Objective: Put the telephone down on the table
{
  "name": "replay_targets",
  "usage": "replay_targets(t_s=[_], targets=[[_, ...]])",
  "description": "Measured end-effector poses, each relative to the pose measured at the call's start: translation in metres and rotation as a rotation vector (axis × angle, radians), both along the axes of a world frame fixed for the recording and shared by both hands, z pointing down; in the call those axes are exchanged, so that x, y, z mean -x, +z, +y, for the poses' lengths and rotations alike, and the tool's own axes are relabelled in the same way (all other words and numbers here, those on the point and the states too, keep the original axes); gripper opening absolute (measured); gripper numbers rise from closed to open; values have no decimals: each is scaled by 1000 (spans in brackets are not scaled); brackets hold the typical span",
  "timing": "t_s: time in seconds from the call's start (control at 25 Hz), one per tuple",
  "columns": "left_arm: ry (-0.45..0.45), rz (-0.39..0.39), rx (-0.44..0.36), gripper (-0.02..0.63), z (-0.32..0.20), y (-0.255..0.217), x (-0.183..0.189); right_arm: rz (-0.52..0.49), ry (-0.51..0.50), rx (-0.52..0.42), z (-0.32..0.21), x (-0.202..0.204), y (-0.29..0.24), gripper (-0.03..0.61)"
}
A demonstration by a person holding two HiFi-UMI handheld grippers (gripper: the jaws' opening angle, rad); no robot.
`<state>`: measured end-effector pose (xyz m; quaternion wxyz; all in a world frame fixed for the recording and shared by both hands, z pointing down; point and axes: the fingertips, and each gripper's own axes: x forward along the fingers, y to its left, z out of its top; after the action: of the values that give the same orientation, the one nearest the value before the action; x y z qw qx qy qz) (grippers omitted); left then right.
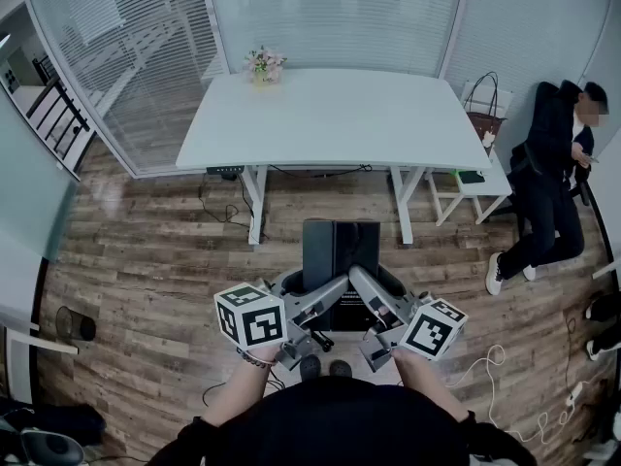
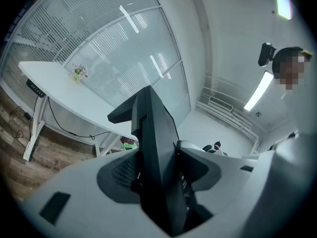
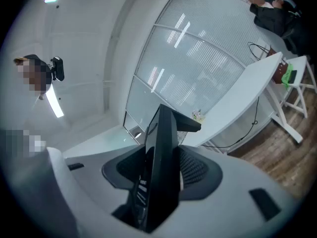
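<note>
the person holds a black telephone [image 1: 340, 255] up in the air with both tools. it is not on the table [image 1: 330, 124]. it hangs over the wood floor [image 1: 146, 280], on the near side of the table and apart from the tabletop's near edge. the telephone stands on its edge, with its thin side facing each tool.

the left gripper [image 2: 157, 170] pinches the telephone from the left. its two grey jaws sit one on each side of the black body, and the dark pads [image 2: 124, 172] press against it. the right gripper [image 3: 159, 180] pinches the telephone from the right in the same way, with the black body tight between its jaws. in the head view, the two tools meet at the telephone and make a v shape. the person's left hand [image 1: 254, 359] and right hand [image 1: 412, 360] hold the tools just behind the cubes with square marks.

the table is white. a small pot of flowers [image 1: 264, 66] stands at the tabletop's far edge, near the far left corner. behind the table is a glass wall with blinds [image 1: 330, 13].

to the right of the table, another person in black clothes [image 1: 551, 168] sits. a small white stool [image 1: 475, 190] stands between that person and the table, with a bag [image 1: 482, 115] behind it.
</note>
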<state>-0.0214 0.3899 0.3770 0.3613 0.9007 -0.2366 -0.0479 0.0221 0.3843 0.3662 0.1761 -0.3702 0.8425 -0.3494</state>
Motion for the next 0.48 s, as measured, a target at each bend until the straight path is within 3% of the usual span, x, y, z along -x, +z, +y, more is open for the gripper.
replay_targets(t_s=[0.48], targets=[[-3, -2, 0, 253, -4, 0, -1, -3, 3, 5, -4, -1, 1, 198]])
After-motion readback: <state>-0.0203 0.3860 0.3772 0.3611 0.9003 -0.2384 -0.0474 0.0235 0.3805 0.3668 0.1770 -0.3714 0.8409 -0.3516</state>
